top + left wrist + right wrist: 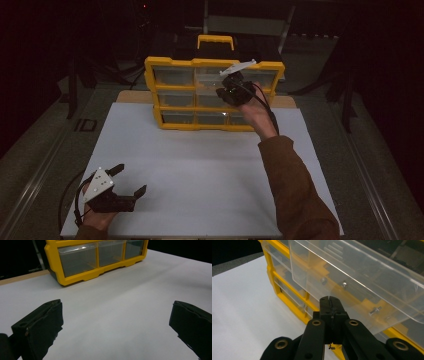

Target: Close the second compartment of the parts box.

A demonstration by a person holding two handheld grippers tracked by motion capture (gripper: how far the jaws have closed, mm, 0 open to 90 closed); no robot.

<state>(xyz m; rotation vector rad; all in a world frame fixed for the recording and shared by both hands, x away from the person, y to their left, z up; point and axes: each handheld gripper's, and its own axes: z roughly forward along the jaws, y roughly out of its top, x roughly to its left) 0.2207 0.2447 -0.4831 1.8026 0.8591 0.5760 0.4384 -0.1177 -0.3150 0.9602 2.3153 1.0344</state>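
We've got the right gripper up at the yellow plastic organizer cabinet with clear drawers, standing at the far edge of the white table board. Its jaws are fully closed, tips against the front of a clear plastic drawer pulled out of the frame; whether they pinch its edge we can't tell. Small metal screws lie inside. Left gripper sits near-left over the board, jaws wide, nothing between.

A yellow plastic organizer cabinet stood upright at the far edge of the white table, its three rows of clear drawers facing the person. One clear plastic drawer was pulled out from the frame on the right side. A few small metal screws lay loose on its floor.
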